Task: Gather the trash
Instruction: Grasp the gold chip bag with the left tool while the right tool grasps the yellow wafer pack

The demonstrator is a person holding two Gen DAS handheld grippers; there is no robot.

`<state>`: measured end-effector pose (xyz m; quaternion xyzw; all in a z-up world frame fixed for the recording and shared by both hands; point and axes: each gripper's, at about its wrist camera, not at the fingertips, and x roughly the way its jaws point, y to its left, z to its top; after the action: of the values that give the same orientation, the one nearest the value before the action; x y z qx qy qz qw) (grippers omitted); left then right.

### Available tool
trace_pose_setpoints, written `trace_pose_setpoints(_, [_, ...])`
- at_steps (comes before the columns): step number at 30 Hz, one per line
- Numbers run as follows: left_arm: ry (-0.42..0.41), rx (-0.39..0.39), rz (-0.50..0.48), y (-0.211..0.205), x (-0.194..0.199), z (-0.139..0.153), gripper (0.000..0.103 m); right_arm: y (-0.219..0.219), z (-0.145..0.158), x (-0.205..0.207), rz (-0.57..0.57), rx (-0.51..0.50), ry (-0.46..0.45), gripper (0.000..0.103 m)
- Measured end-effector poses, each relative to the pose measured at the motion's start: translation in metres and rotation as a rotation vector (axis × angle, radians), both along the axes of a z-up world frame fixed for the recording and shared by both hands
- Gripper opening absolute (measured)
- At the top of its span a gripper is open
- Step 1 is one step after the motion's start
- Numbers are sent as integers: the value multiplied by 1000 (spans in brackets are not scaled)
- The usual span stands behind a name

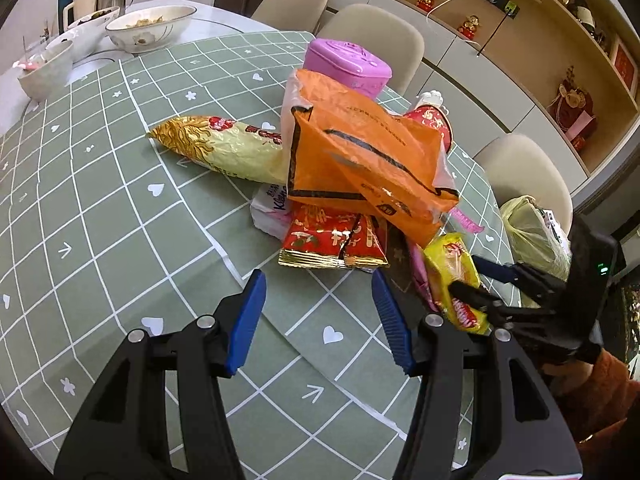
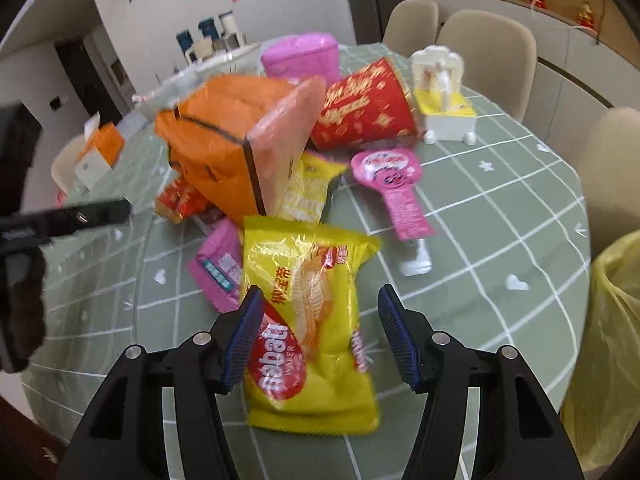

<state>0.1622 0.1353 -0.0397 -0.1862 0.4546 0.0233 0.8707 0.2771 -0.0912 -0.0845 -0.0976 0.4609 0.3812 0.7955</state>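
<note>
A pile of trash lies on the green checked tablecloth (image 1: 120, 208): an orange plastic bag (image 1: 360, 148), a gold snack bag (image 1: 216, 148), red packets (image 1: 332, 240), a pink box (image 1: 344, 62). My left gripper (image 1: 320, 320) is open and empty above the cloth, just short of the red packets. My right gripper (image 2: 316, 332) is open, with a yellow wafer packet (image 2: 312, 312) lying between its fingers on the table. In the left wrist view the right gripper (image 1: 480, 280) sits around that packet (image 1: 456, 280). A yellow trash bag (image 2: 608, 356) hangs at the right table edge.
A red paper cup (image 2: 364, 108), a pink lollipop-shaped wrapper (image 2: 396, 184), a pink packet (image 2: 220, 268) and a white-yellow toy holder (image 2: 444, 96) lie behind. Bowls (image 1: 152, 26) and jugs stand at the far left. Beige chairs (image 1: 380, 36) ring the table.
</note>
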Motion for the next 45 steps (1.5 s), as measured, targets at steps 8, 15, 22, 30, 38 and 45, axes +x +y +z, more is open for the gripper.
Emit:
trace_pose_setpoints(8, [-53, 12, -12, 17, -2, 8, 52, -26, 26, -24, -57, -8, -48, 15])
trace_pose_setpoints(15, [-148, 174, -85, 66, 45, 19, 52, -58, 49, -32, -200, 27, -49, 15])
trace_pose_setpoints(22, [-10, 100, 107, 121, 89, 0, 52, -61, 58, -48, -251, -17, -86, 15])
trace_pose_setpoints(30, [13, -179, 230, 108, 75, -11, 53, -69, 45, -38, -345, 2, -38, 15])
trace_pose_setpoints(38, [99, -143, 364, 94, 112, -35, 53, -80, 63, -45, -381, 7, -114, 15])
trace_pose_setpoints(45, [5, -84, 235, 79, 111, 0, 30, -99, 77, -54, -407, 43, -147, 15])
